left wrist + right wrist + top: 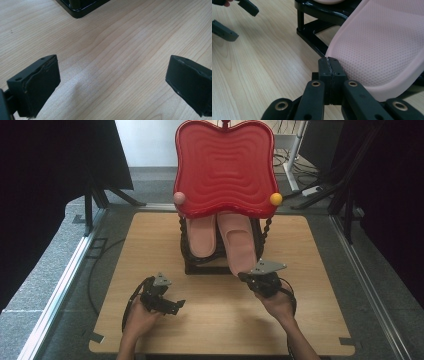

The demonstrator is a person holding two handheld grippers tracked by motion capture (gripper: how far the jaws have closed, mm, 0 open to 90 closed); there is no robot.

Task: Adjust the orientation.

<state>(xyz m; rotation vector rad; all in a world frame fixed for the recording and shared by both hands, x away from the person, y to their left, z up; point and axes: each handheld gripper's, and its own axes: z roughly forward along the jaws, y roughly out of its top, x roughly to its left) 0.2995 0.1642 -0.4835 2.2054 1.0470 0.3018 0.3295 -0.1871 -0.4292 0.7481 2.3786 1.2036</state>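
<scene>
A: Two pink slippers lean on a black rack (200,268) at the far middle of the wooden table (310,320). The right slipper (239,245) hangs lowest, its heel end just over the rack's front edge.

B: How does it look?

A: Soft, dotted mesh insole, raised rim. The left slipper (202,236) sits beside it, under a red tray (225,167).

B: And the tongs?

A: Right gripper (329,65) is pressed fully together, empty, at the slipper's edge. Left gripper (112,82) stands wide apart over bare wood, with open table all round.
</scene>
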